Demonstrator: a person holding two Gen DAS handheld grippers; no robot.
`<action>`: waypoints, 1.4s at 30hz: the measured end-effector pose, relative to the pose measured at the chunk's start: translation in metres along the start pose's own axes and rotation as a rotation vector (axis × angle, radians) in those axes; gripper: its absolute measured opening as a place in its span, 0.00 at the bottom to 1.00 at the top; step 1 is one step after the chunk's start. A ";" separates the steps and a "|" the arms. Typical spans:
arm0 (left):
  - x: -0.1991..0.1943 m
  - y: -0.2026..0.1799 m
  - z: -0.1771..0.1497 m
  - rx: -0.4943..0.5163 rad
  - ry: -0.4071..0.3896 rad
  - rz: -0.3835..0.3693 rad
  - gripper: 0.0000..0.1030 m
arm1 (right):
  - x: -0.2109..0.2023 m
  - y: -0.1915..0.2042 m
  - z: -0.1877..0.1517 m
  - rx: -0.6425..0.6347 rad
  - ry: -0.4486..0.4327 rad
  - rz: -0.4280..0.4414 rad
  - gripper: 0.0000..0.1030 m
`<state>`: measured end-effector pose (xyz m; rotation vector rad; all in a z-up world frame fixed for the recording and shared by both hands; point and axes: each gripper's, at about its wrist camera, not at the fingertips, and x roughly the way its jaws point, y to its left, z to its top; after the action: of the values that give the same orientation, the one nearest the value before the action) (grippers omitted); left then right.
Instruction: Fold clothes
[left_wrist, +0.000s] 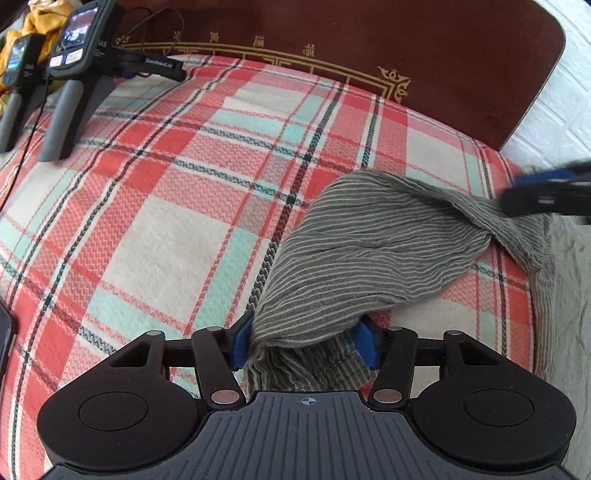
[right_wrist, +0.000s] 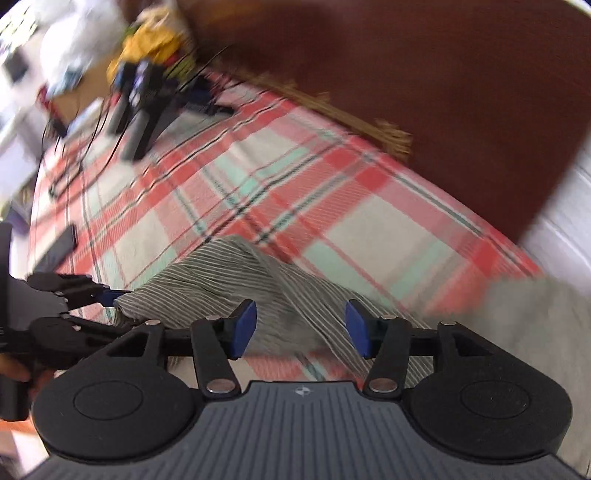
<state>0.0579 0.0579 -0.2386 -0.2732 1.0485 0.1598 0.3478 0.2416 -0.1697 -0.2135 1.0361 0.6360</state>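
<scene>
Left tool (left_wrist: 303, 347) straddles bunched striped garment (left_wrist: 369, 251) on bed.

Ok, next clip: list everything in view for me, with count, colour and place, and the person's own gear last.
striped garment: one, grey with pale stripes, bunched on the bedspread, one end between the left tool's pads.
plaid bedspread: one, red, cream and mint, covering the bed.
headboard: one, dark brown with gold trim, behind the bed.
spare handheld devices: two, black with small screens, lying at the far left of the bed.
yellow cloth: one heap, beyond the bed's far left corner.
grey cloth: one, plain, at the bed's right edge.
left tool: black with blue pads, garment bunched between them.
right tool: black with blue pads, jaws apart, nothing pinched; view blurred.
</scene>
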 end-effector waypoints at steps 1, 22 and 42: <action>0.000 0.003 0.000 -0.001 0.004 0.001 0.57 | 0.010 0.007 0.005 -0.031 0.005 -0.003 0.57; -0.114 -0.013 -0.014 0.159 -0.093 -0.195 0.20 | -0.084 -0.027 -0.081 0.004 0.010 0.203 0.03; -0.094 0.004 -0.066 0.035 0.159 -0.201 0.56 | -0.110 -0.037 -0.171 0.108 0.111 0.159 0.50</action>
<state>-0.0441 0.0421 -0.1877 -0.3624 1.1733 -0.0625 0.2056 0.0912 -0.1681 -0.0724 1.1997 0.7156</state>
